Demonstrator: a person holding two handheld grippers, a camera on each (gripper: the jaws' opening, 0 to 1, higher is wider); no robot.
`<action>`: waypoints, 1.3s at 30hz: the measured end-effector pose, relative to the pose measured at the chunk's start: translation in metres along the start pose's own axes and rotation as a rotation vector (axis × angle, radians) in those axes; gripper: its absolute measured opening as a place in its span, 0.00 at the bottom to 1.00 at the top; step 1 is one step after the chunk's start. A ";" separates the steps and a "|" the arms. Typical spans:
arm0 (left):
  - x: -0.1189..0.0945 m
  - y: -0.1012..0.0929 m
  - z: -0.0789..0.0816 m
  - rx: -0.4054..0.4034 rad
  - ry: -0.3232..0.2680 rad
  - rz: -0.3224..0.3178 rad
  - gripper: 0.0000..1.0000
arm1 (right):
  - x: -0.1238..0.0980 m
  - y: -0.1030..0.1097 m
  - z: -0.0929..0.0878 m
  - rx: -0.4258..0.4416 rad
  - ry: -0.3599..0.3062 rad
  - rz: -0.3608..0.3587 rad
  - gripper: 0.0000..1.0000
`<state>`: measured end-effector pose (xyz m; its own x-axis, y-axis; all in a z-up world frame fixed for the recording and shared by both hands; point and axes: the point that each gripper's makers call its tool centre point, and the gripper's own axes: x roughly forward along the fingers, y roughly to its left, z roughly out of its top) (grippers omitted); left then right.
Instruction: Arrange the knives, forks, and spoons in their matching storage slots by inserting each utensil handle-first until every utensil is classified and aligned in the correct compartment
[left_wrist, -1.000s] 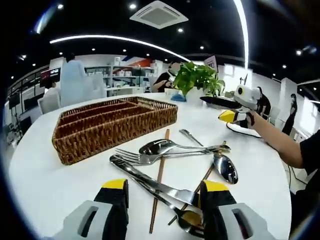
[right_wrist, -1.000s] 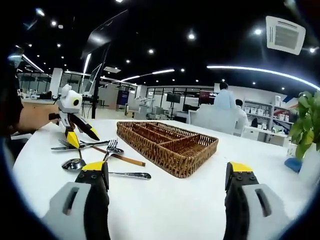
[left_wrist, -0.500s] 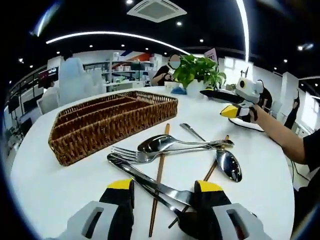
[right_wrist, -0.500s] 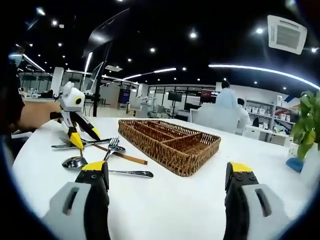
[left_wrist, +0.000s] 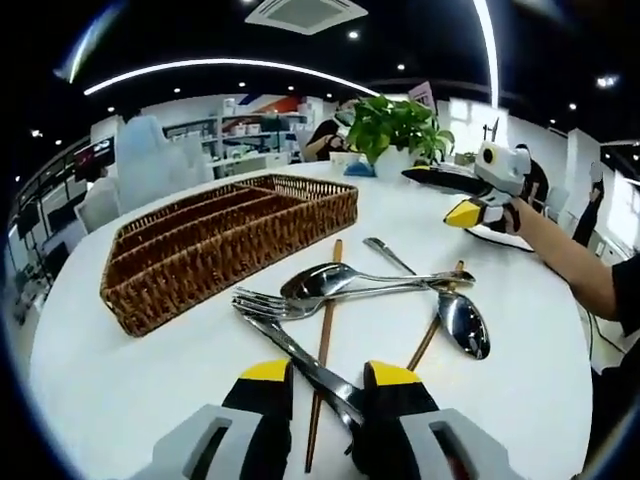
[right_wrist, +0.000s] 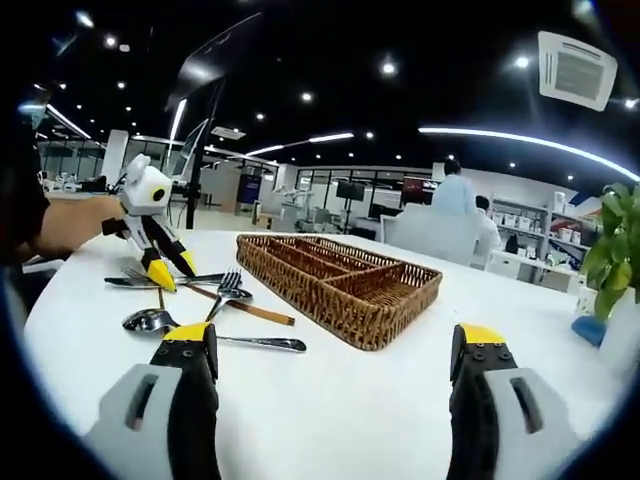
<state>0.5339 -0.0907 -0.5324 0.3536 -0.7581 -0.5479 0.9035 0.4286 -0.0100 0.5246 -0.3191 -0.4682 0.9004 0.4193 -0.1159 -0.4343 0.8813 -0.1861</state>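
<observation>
Left gripper (left_wrist: 328, 388) is narrowed around a knife (left_wrist: 300, 360) lying on the white surface (left_wrist: 130, 370), its long axis running away toward the wicker tray (left_wrist: 200, 250); contact I can't tell. In the pile: one fork (left_wrist: 275, 303), two spoons (left_wrist: 330, 282) (left_wrist: 462, 325), two wooden chopsticks (left_wrist: 320, 360). Right gripper (right_wrist: 335, 345) hangs wide open, holding nothing.

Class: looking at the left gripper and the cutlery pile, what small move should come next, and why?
Probably shut the left gripper on the knife: its jaws already straddle the handle end, narrowed but not gripping, and the wicker tray holds nothing yet.
</observation>
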 end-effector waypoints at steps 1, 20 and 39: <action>-0.001 0.001 0.000 -0.003 0.005 0.008 0.23 | 0.000 0.000 0.000 -0.001 0.000 0.000 0.99; 0.004 0.006 0.008 0.008 0.034 0.036 0.16 | 0.001 0.002 -0.003 -0.017 0.017 0.007 0.99; 0.006 0.006 0.007 0.040 0.047 0.046 0.16 | 0.001 0.002 -0.004 -0.021 0.019 0.005 0.99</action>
<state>0.5428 -0.0963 -0.5300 0.3844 -0.7137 -0.5856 0.8956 0.4421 0.0491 0.5243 -0.3181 -0.4723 0.8976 0.4196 -0.1353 -0.4397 0.8743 -0.2055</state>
